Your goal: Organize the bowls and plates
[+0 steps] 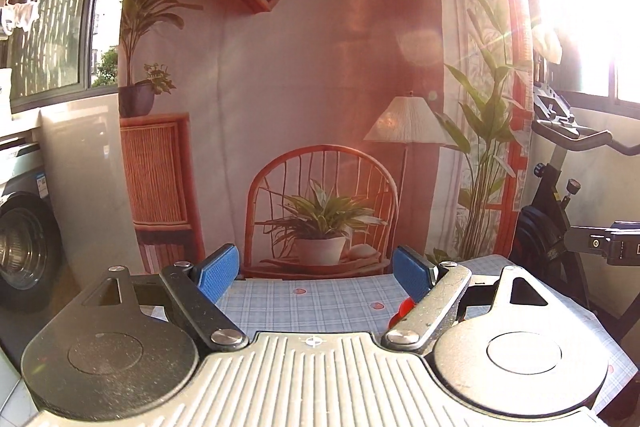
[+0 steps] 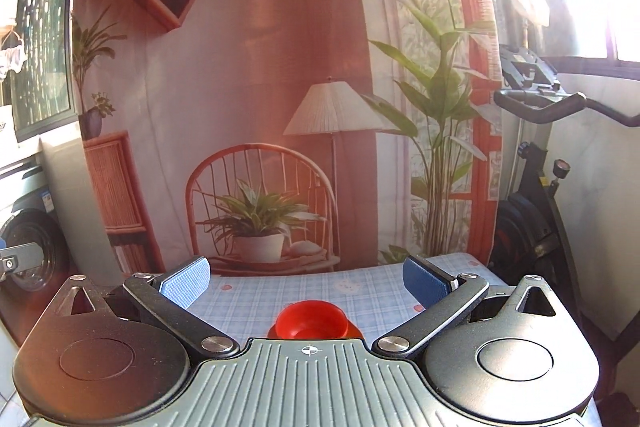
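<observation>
A red bowl (image 2: 312, 319) sits on a red plate on the blue checked tablecloth (image 2: 360, 291), just ahead of and below my right gripper (image 2: 306, 281), which is open and empty above the table. The plate shows only as a red rim under the bowl. In the left wrist view, a sliver of the red dishes (image 1: 403, 311) shows behind the right finger. My left gripper (image 1: 316, 273) is open and empty above the tablecloth (image 1: 304, 303), to the left of the dishes.
A printed backdrop (image 1: 304, 107) of a room hangs at the table's far edge. An exercise bike (image 2: 536, 187) stands right of the table. A washing machine (image 1: 20, 239) stands at the left. The other gripper (image 1: 608, 243) shows at the right edge.
</observation>
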Tool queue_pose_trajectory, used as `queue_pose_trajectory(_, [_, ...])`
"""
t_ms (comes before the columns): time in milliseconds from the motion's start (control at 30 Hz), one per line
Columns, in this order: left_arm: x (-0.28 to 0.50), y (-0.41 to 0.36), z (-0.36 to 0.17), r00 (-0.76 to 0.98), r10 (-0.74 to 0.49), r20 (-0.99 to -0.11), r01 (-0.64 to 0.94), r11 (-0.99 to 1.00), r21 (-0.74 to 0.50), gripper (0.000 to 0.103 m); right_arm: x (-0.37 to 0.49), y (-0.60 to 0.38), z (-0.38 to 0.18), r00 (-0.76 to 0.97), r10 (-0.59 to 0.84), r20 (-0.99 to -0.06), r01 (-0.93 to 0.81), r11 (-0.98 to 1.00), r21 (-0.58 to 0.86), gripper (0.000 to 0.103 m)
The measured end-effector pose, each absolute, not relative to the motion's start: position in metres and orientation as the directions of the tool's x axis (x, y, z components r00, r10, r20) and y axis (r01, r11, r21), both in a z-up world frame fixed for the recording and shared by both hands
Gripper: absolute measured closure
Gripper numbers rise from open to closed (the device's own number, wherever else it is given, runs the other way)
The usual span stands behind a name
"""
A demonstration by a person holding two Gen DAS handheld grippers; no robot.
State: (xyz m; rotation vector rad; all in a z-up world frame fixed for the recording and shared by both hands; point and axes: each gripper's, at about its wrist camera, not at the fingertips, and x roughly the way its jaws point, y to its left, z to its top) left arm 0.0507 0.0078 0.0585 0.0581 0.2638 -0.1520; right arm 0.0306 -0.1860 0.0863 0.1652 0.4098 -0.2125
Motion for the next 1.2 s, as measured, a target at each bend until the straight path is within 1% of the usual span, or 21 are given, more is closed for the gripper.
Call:
queue_pose_trajectory(200, [0.039,0.009,0.064,0.961,-0.136,-0.239,0.148,0.989,0.031,0.017,0.018,-0.179,0.094,0.896,-0.177,-0.406,0.239,0.965,0.107,0.000])
queue_pose_trajectory(500, [0.030,0.012,0.066,0.963,-0.131,-0.237,0.141,0.990,0.025,0.017,0.013,-0.174,0.095,0.899,-0.159,-0.408,0.225,0.967,0.119,0.000])
queue_pose_trajectory(1200, [0.035,0.019,0.062,0.954,-0.144,-0.265,0.154,0.988,0.019,0.017,0.013,-0.173,0.095,0.900,-0.150,-0.409,0.218,0.968,0.125,0.000])
